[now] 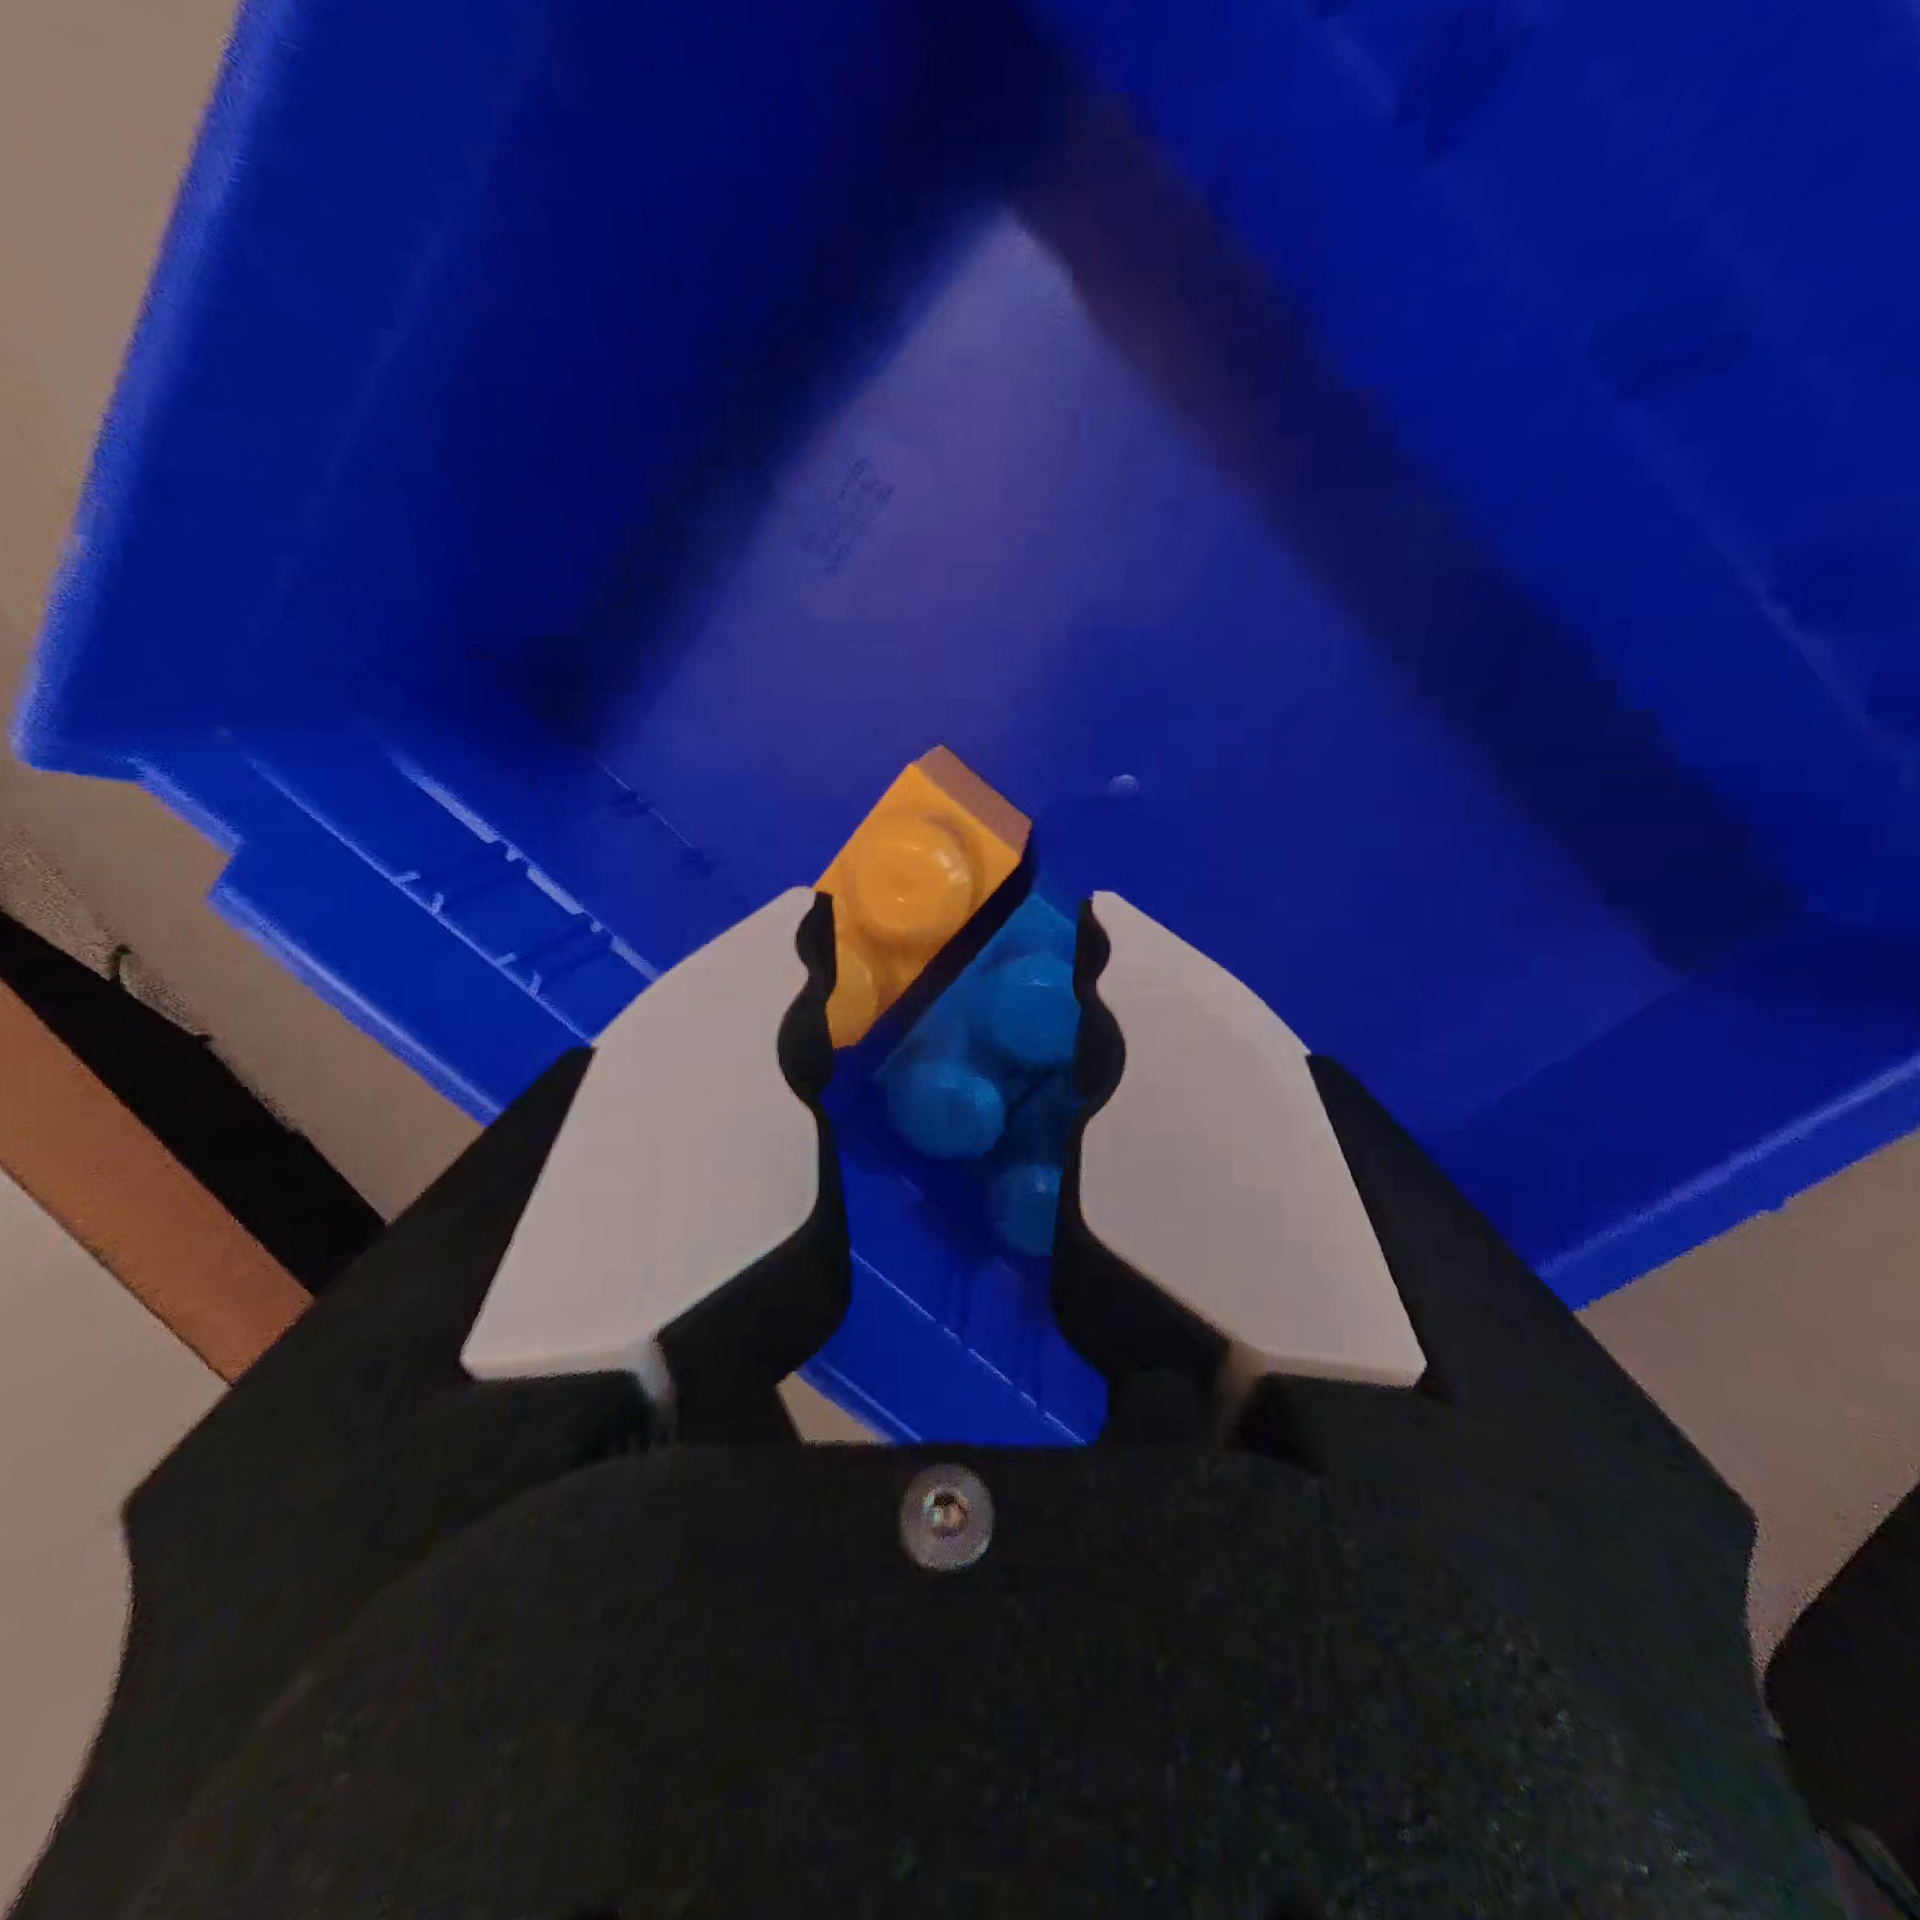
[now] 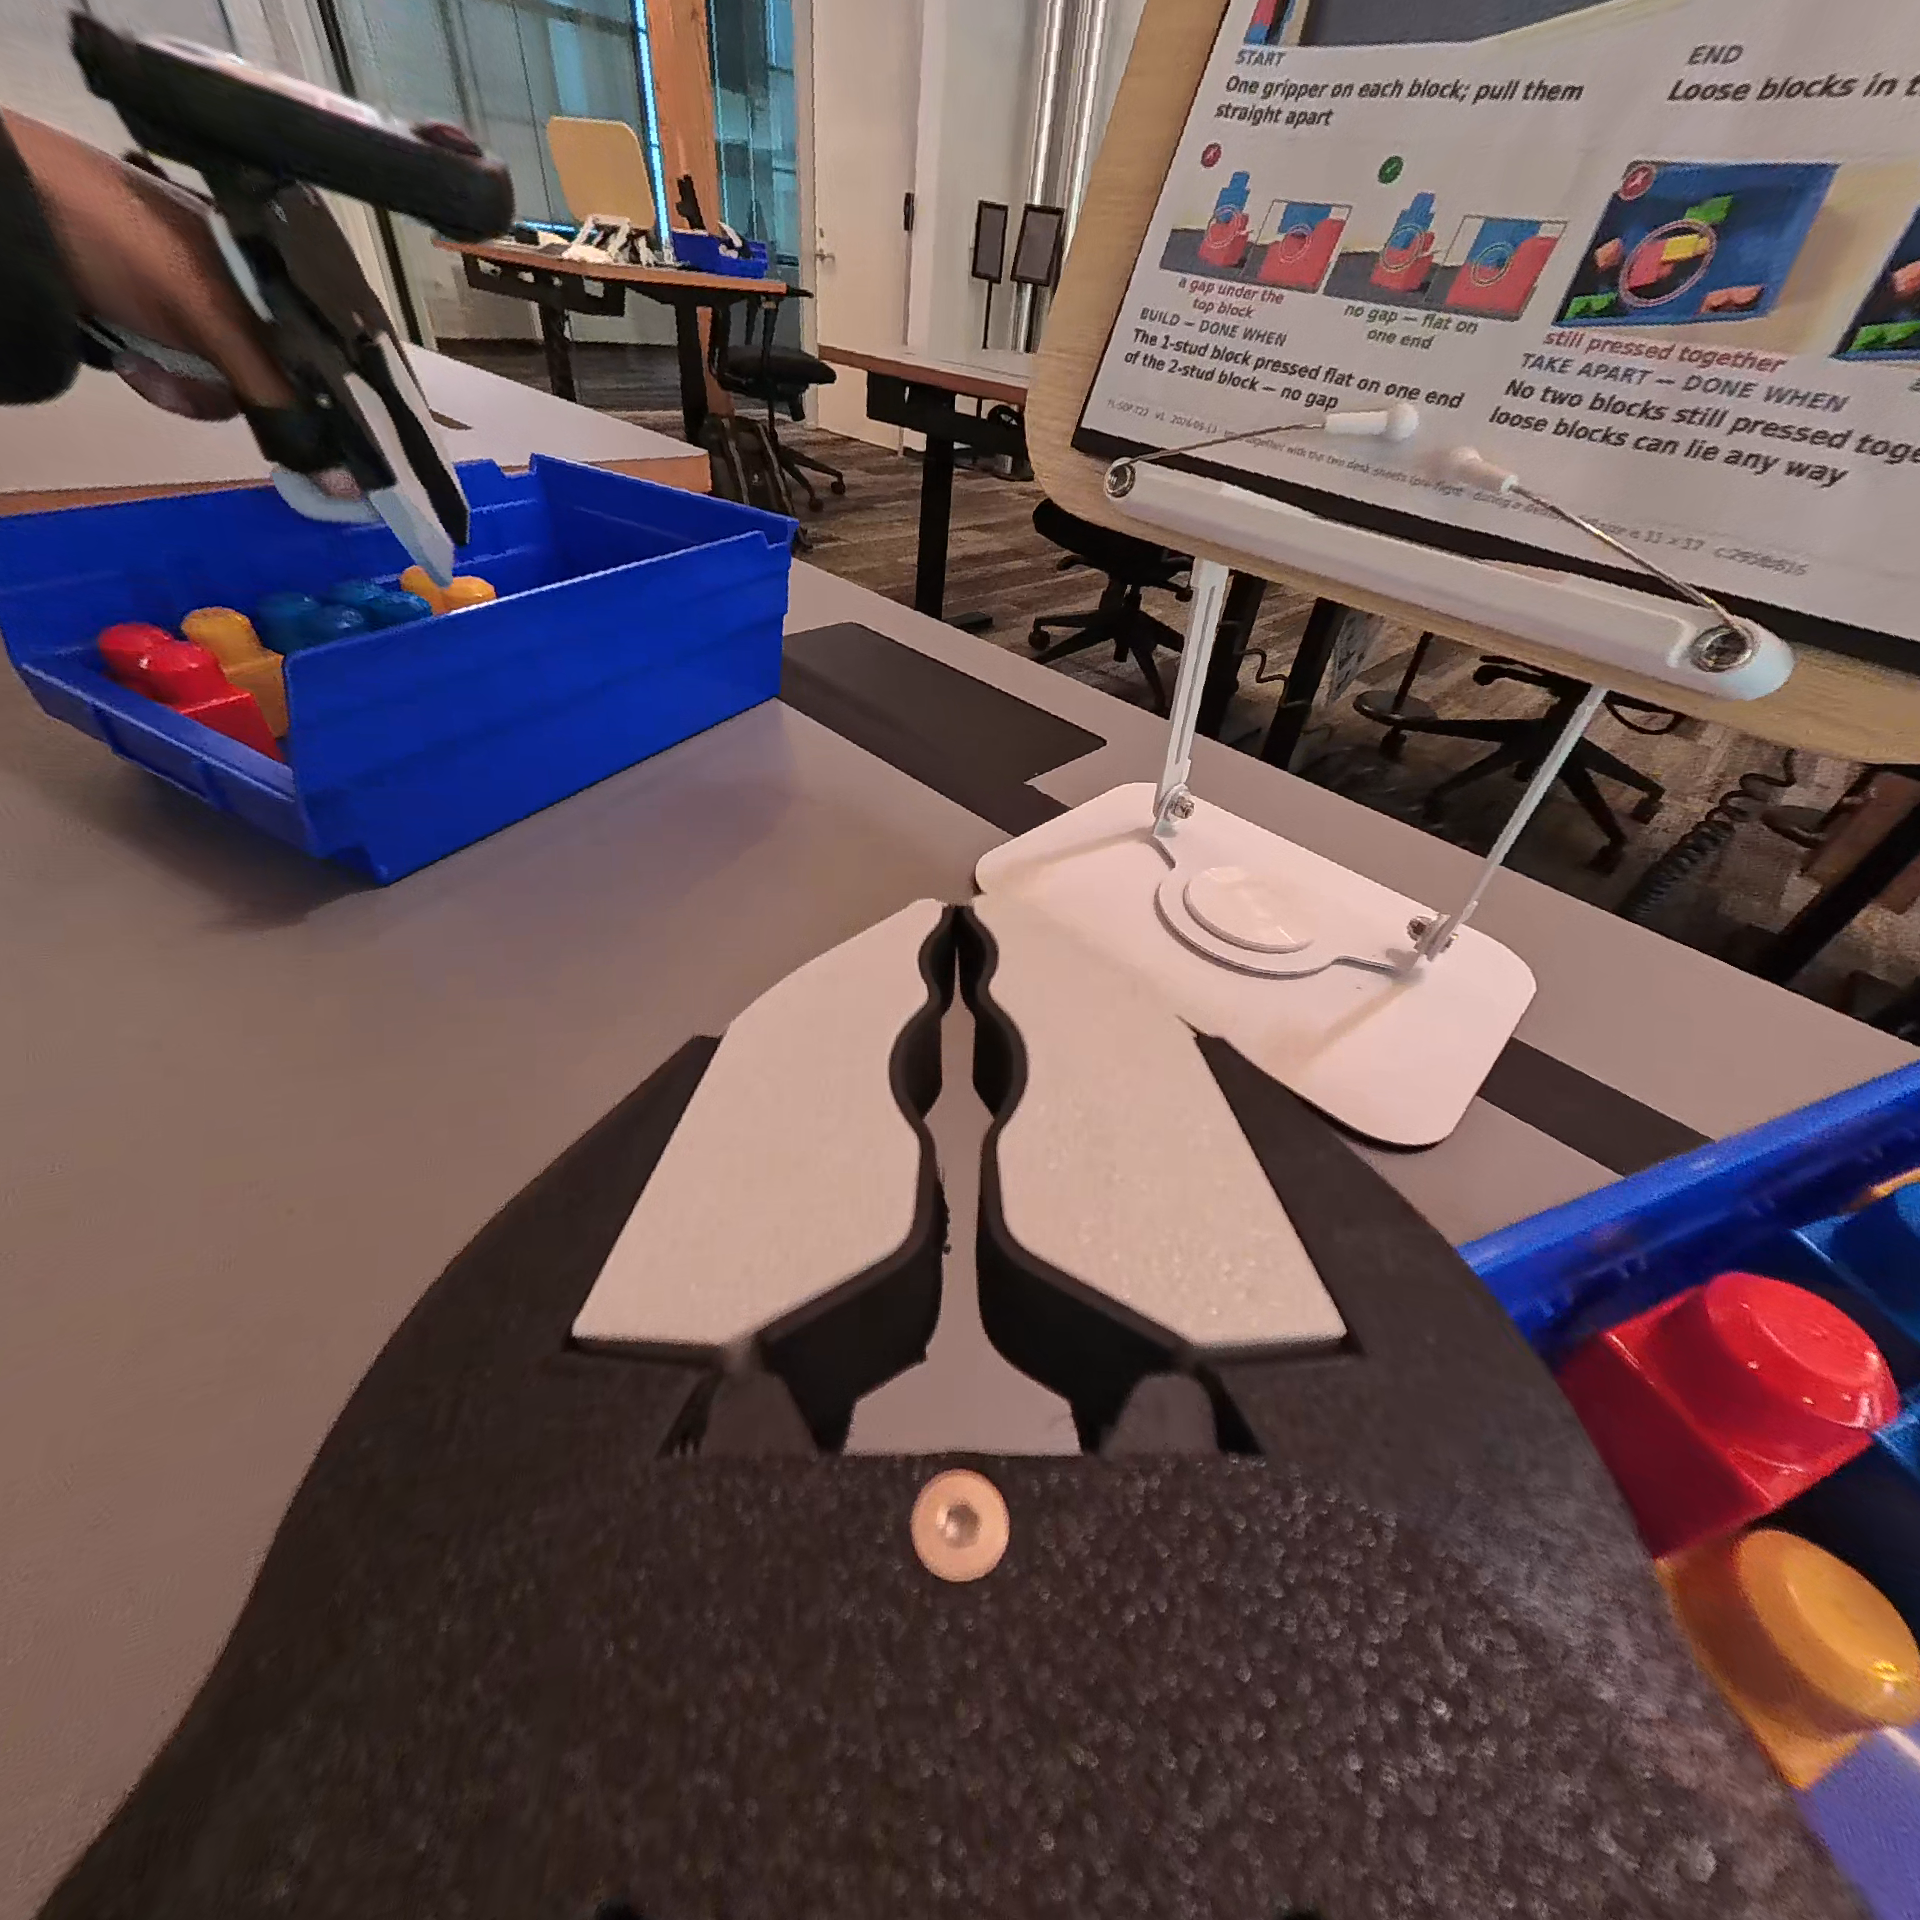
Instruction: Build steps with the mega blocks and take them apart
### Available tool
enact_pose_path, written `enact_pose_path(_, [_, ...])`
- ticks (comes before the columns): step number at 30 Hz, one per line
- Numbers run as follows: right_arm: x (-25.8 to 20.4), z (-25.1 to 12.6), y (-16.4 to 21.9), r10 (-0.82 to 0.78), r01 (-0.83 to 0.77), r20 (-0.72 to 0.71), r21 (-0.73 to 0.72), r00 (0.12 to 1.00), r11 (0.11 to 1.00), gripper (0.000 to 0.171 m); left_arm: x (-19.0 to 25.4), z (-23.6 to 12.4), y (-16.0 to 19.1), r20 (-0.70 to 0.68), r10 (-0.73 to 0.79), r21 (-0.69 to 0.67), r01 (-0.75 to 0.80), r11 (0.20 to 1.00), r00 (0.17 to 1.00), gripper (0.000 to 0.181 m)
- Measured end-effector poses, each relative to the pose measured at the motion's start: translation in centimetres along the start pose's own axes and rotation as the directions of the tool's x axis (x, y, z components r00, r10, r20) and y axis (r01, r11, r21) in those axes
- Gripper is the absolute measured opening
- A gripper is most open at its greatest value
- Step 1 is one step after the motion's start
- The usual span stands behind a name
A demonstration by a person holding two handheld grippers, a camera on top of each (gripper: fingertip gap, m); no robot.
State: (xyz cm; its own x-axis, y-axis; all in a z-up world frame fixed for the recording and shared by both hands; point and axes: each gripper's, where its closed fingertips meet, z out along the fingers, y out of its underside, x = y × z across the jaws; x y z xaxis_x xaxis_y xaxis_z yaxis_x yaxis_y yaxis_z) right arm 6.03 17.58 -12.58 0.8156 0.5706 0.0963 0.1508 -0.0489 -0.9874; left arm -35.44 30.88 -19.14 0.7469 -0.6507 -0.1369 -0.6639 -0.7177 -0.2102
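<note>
left gripper (image 1: 948, 997): I've got it over the far bin (image 2: 540, 665); jaws narrowly apart, clamped on an orange block (image 1: 914, 883) stuck to a blue block (image 1: 997, 1049); the pair sits above the bin floor
right gripper (image 2: 954, 925): I'm holding it above the desk (image 2: 312, 1039); jaws pressed together, nothing in them
far bin: near desk's far left edge; red block (image 2: 171, 665), orange and blue ones inside
near bin (image 2: 1683, 1195): right desk edge; red and orange blocks inside
stand (image 2: 1351, 987): far right of desk; carries an instruction sheet
</note>
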Motion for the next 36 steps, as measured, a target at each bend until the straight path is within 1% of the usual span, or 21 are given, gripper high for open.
enact_pose_path(8, [-0.1, 0.3, 0.5, 0.018, -0.018, 0.02, -0.019, 1.0, 1.0, 0.0, -1.1, 2.7, 0.7, -0.01, -0.033, -0.117, 0.032, 0.993, 0.999, 0.033])
enact_pose_path(9, [-0.1, 0.3, 0.5, 0.019, -0.018, 0.021, -0.022, 1.0, 1.0, 0.0, -0.9, 2.9, 0.7, -0.022, -0.029, -0.123, 0.026, 0.992, 0.999, 0.03])
enact_pose_path(10, [-0.1, 0.4, 0.6, 0.02, -0.02, 0.023, -0.025, 1.0, 0.999, 0.0, -1.0, 2.9, 0.3, -0.01, -0.029, -0.101, 0.028, 0.994, 1.0, 0.03])
enact_pose_path(14, [-0.1, 0.5, 1.0, 0.024, -0.024, 0.023, -0.037, 0.999, 0.999, 0.0, -1.3, 2.7, 0.2, 0.038, 0.03, -0.115, -0.025, 0.993, 0.999, 0.03])
enact_pose_path(17, [0.0, 0.4, 0.9, 0.022, -0.021, 0.019, -0.036, 1.0, 0.999, 0.0, -1.2, 0.9, -1.2, 0.069, 0.047, -0.037, -0.045, 0.998, 0.997, 0.03])
enact_pose_path(20, [0.1, 0.4, 0.8, 0.029, -0.028, 0.017, -0.031, 0.999, 0.999, 0.0, 0.0, -2.9, -3.8, 0.113, 0.083, 0.103, -0.095, 0.99, 0.99, 0.03])
enact_pose_path(22, [0.2, 0.4, 0.9, 0.029, -0.029, 0.015, -0.032, 0.999, 0.999, 0.0, 1.9, -6.0, -5.9, 0.143, 0.12, 0.201, -0.148, 0.968, 0.982, 0.03])
enact_pose_path(24, [0.2, 0.4, 0.9, 0.025, -0.025, 0.011, -0.032, 1.0, 0.999, 0.0, 4.7, -8.9, -7.5, 0.159, 0.159, 0.269, -0.198, 0.943, 0.974, 0.03])
enact_pose_path(27, [0.3, 0.4, 0.9, 0.017, -0.017, 0.004, -0.033, 1.0, 0.999, 0.0, 10.1, -11.5, -8.8, 0.132, 0.229, 0.298, -0.259, 0.919, 0.965, 0.03])
enact_pose_path(29, [0.4, 0.3, 0.9, 0.011, -0.011, -0.003, -0.034, 1.0, 0.999, 0.0, 13.8, -11.8, -9.1, 0.121, 0.297, 0.282, -0.32, 0.904, 0.947, 0.03])
enact_pose_path(31, [0.6, 0.3, 0.9, 0.003, -0.003, -0.013, -0.031, 1.0, 1.0, 0.0, 17.5, -11.3, -9.2, 0.097, 0.364, 0.258, -0.377, 0.89, 0.926, 0.03])
enact_pose_path(36, [1.2, 0.0, 0.7, -0.003, 0.002, -0.044, -0.021, 0.999, 1.0, 0.0, 25.7, -7.9, -8.7, -0.036, 0.473, 0.186, -0.459, 0.869, 0.881, 0.029])
